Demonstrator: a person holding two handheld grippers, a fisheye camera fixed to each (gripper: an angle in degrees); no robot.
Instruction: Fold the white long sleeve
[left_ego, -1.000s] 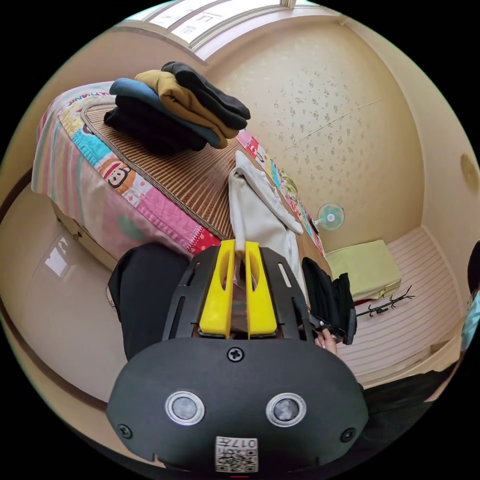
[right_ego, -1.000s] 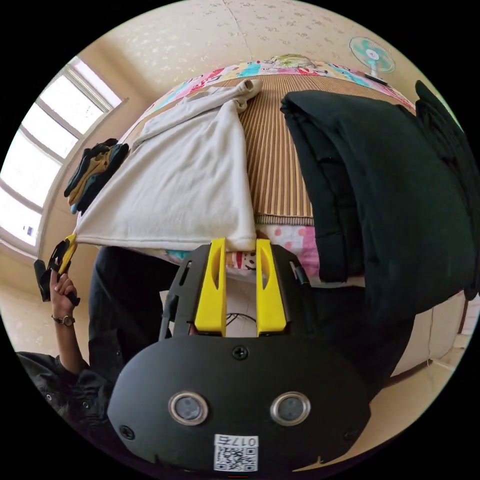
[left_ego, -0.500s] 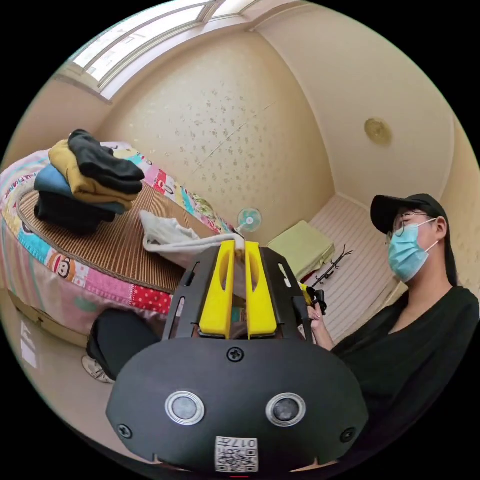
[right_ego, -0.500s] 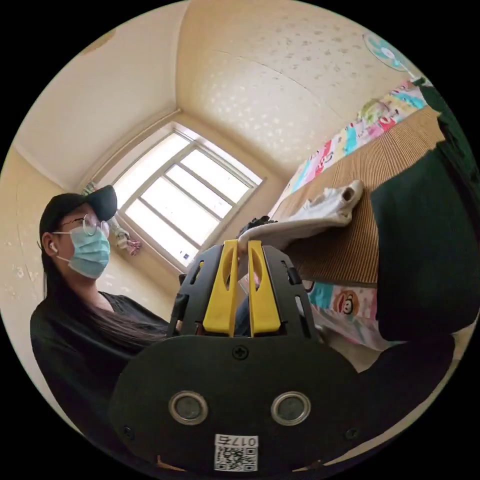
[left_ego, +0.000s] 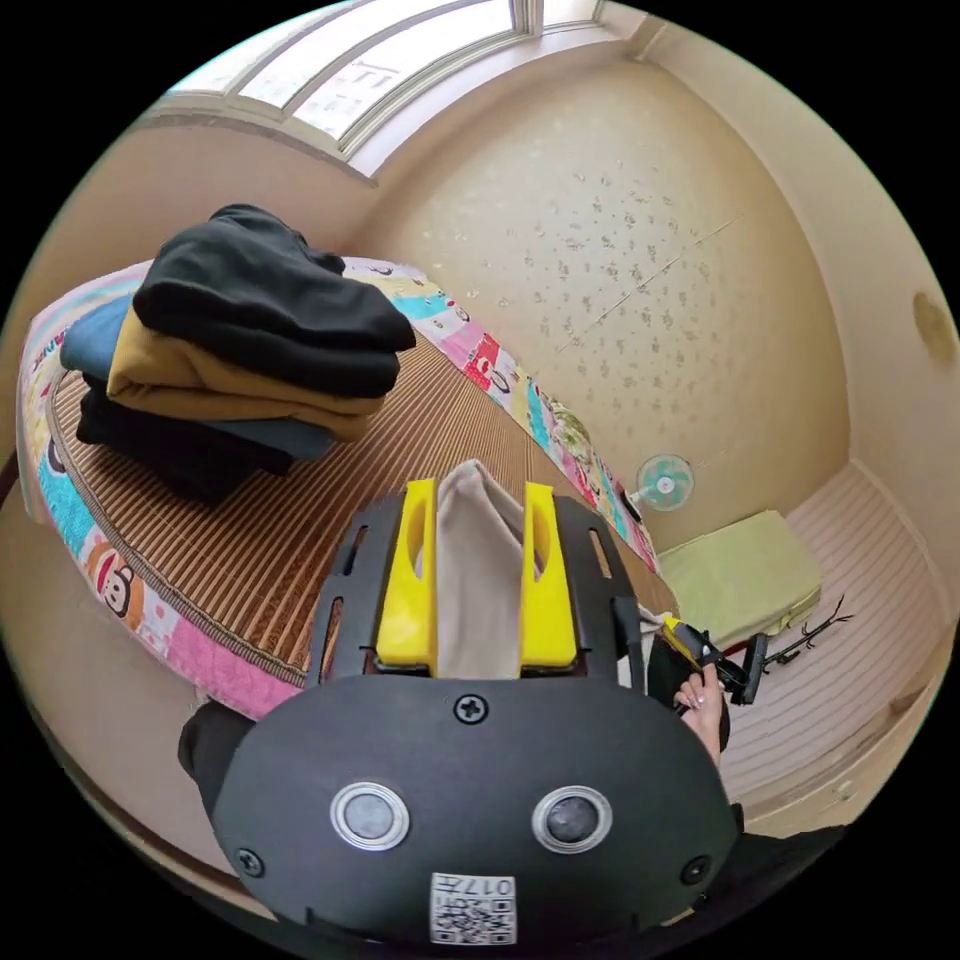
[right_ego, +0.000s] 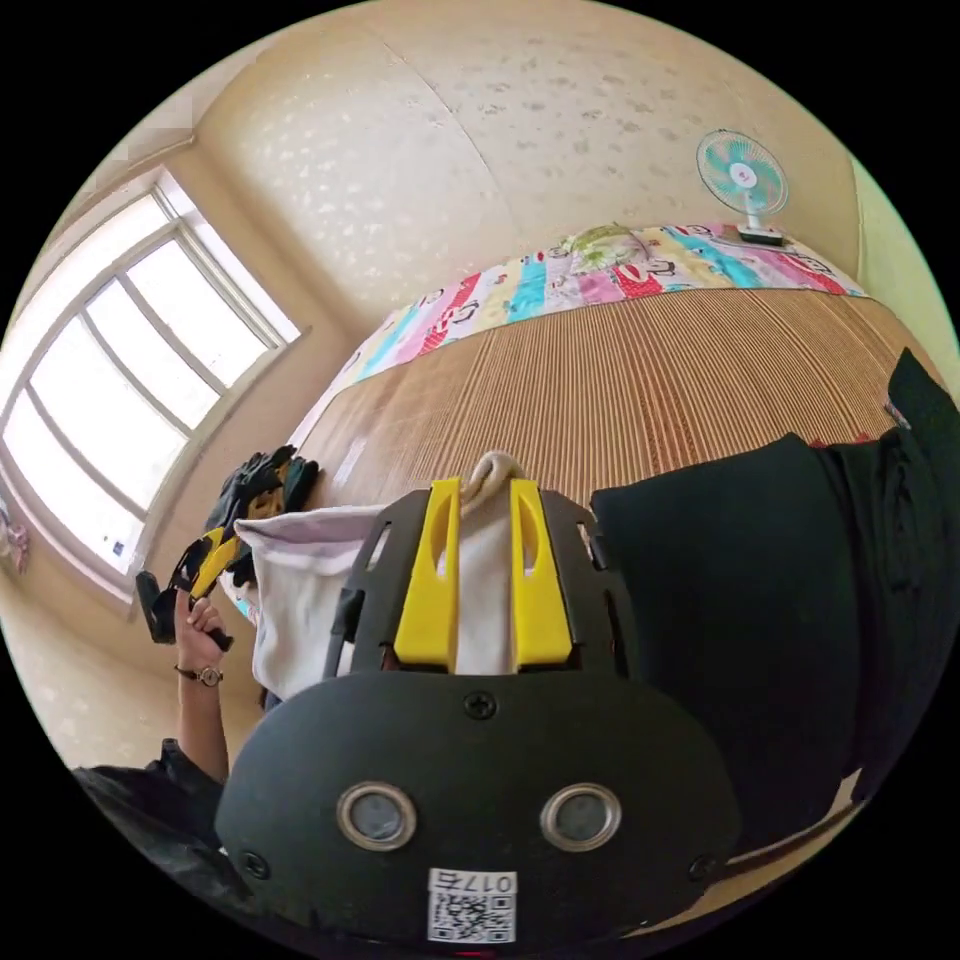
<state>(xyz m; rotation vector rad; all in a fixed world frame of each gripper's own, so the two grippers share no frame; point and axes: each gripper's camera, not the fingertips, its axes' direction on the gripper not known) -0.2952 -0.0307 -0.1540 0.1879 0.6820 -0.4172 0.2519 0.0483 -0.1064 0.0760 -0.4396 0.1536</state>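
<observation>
The bed (right_ego: 640, 390) w/ its striped mat takes up most of both views; a black garment (right_ego: 760, 620) lies on its right side, and a stack of folded clothes (left_ego: 240, 340) sits at the far left end near the window (right_ego: 130, 390). The white long sleeve (right_ego: 300, 590) lies doubled on the mat btwn those two, close to the near edge. Left gripper (left_ego: 478, 500) is spread open w/ the cloth showing btwn the jaws but not pinched; right gripper (right_ego: 483, 495) is likewise parted over the shirt's right side, nothing clamped. Judging by this, the hem-to-collar fold looks just laid down. To do it well: lift both grippers straight off so the layer doesn't drag, check edges line up, smooth wrinkles, then re-grip at the corners for the next fold.
</observation>
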